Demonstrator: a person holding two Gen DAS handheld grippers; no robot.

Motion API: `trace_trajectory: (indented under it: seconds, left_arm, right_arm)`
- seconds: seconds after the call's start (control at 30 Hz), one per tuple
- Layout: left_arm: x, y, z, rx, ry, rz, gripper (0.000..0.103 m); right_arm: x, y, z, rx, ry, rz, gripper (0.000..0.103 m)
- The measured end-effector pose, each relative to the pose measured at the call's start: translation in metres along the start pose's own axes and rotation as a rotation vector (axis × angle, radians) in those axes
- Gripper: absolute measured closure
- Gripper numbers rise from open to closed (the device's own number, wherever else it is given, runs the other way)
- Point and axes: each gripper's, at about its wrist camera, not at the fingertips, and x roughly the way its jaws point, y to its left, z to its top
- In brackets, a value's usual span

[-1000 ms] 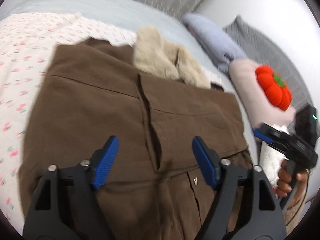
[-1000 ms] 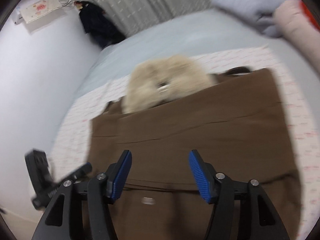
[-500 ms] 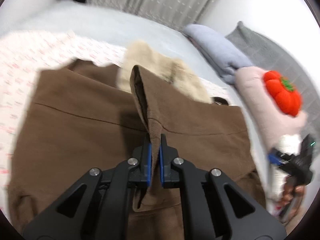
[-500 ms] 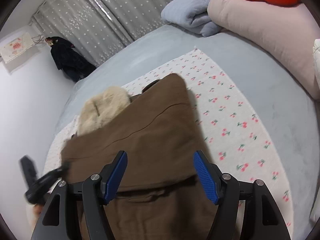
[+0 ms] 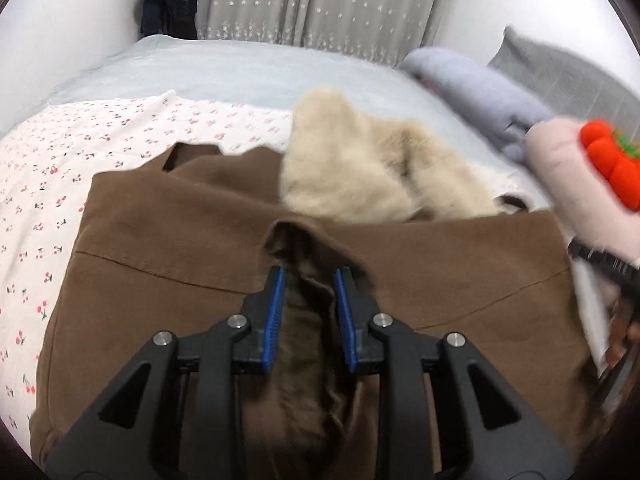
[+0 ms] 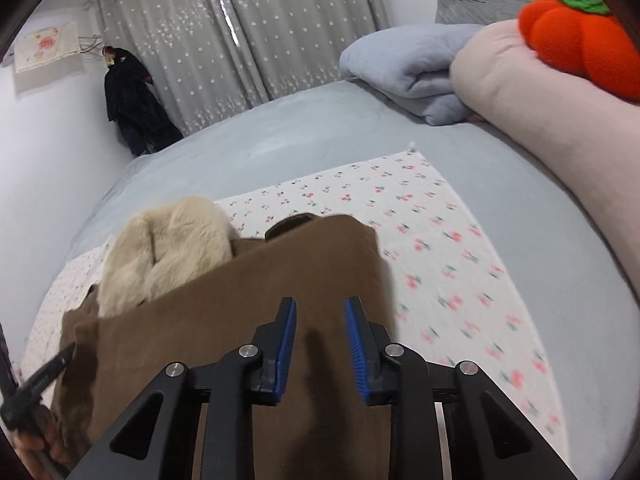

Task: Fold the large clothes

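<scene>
Starting at the left of the left wrist view: seeing a cherry-print sheet (image 5: 80, 152) lying under the brown coat (image 5: 160, 248), which is spreading flat across the middle and lower frame. Moving to centre: finding the left gripper (image 5: 309, 276) low in the frame, having just been opening its jaws, with a raised fold of the coat standing between the blue pads (not possible to tell whether the pads are pressing on it). Looking above centre: noting the cream fur collar (image 5: 352, 176) bunching at the coat's far edge. Ending at the right: spotting a grey-blue blanket (image 5: 480, 92), a pink pillow (image 5: 560, 168) and an orange plush (image 5: 608, 160) sitting on it.

Turning to the right wrist view and again going from the left: seeing the fur at centre left and the coat filling the lower middle. Reaching bottom centre: finding the right gripper (image 6: 320, 320) hanging over the coat near its right edge, having just been closing its jaws, holding them narrowly apart, pinching nothing, flat cloth showing through the gap.
</scene>
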Motion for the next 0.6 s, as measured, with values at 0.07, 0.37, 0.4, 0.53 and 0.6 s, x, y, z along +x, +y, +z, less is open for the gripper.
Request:
trace_trajectory:
  seconds: [0.07, 0.37, 0.4, 0.53, 0.6]
  left_arm:
    - [0.013, 0.013, -0.007, -0.034, 0.018, 0.024, 0.075]
    - [-0.009, 0.054, -0.019, -0.196, 0.031, -0.031, 0.079]
    - [-0.013, 0.053, -0.02, -0.173, 0.038, -0.005, 0.077]
    - [-0.041, 0.047, -0.022, -0.07, 0.065, 0.051, 0.047]
    - [-0.061, 0.046, -0.028, -0.045, 0.076, 0.045, 0.036]
  right_arm:
    - [0.027, 0.0, 0.005, -0.016, 0.025, -0.07, 0.078]
    - [0.076, -0.016, 0.006, -0.035, 0.103, -0.202, 0.08]
    - [0.069, -0.016, 0.007, -0.029, 0.106, -0.195, 0.079]
    - [0.03, -0.02, 0.005, -0.017, 0.129, -0.134, 0.074]
    - [0.003, -0.021, -0.001, -0.032, 0.128, -0.103, 0.065]
